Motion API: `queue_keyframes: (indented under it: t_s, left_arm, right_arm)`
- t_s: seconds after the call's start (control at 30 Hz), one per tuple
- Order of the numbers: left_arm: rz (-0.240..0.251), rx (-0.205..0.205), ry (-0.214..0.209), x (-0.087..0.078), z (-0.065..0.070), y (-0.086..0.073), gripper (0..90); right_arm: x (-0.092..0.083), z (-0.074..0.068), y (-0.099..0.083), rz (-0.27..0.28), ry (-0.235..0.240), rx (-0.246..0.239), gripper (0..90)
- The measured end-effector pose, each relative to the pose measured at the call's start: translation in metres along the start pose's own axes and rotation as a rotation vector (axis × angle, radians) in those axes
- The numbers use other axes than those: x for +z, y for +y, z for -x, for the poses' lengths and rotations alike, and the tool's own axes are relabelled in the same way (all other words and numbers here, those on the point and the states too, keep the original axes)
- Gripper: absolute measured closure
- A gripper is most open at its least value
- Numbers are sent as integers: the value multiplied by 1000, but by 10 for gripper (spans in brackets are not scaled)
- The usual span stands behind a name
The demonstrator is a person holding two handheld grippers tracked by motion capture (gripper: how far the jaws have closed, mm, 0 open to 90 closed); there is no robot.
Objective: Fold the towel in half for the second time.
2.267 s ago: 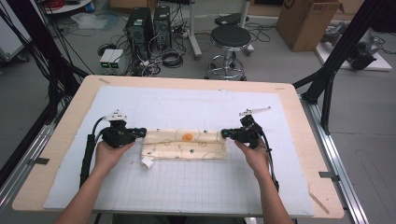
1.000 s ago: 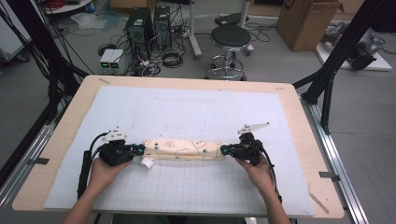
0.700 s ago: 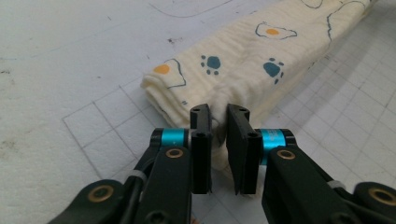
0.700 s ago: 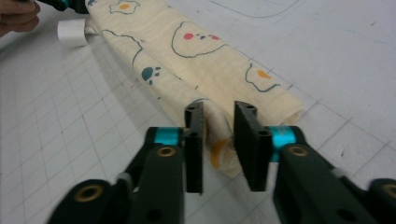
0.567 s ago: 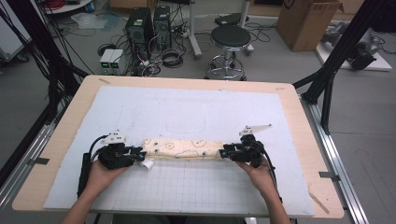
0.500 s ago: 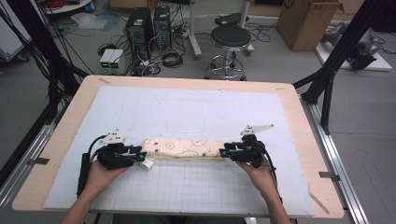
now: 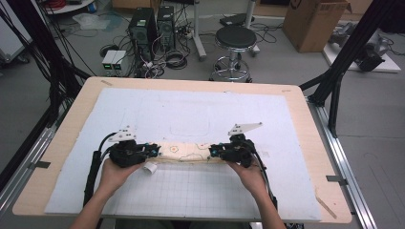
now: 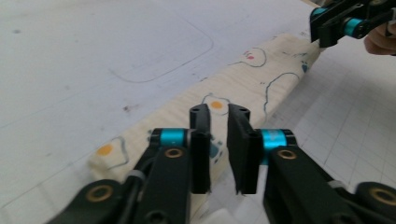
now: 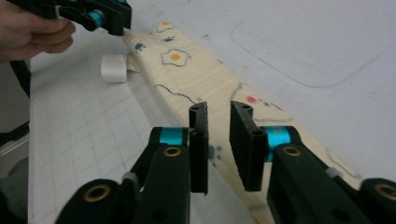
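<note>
High view: folded egg-print cloth point(image 7: 186, 152) at lower centre of mat point(image 7: 200, 109), left gripper point(image 7: 154, 151) and right gripper point(image 7: 213, 152) at its ends, jaws just narrowed, gap remaining, gripping nothing. White roll point(image 7: 151, 167) beside left end; stool point(image 7: 234, 38) beyond table.

In the right gripper view, the right gripper point(image 9: 218, 149) hovers over the near end of a folded cream cloth point(image 9: 196, 77) printed with fried eggs. Its black fingers point(image 9: 198, 149) have just been closing, a narrow gap left between them, nothing pinched. At the cloth's far end, the left gripper point(image 9: 109, 21) meets the fabric beside a white tag point(image 9: 113, 68) on the gridded bench point(image 9: 84, 135).
</note>
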State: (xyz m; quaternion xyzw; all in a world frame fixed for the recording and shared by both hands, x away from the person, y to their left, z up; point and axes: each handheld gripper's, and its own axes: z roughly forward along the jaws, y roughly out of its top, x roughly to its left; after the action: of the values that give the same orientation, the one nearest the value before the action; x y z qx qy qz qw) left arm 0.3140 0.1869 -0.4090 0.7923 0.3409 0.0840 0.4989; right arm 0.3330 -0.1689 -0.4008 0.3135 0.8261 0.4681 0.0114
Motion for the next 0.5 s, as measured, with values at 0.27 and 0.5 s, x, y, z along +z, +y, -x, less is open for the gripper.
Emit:
queue_keyframes:
  t_s: [0.27,0.5]
  left_arm:
    - [-45,13,-16,26,10,2,865]
    - [-134,59,30,33,8,-5,866]
  right_arm:
    - [31,-4,8,-46,43,11,848]
    - [51,-10,7,-113,44,0,855]
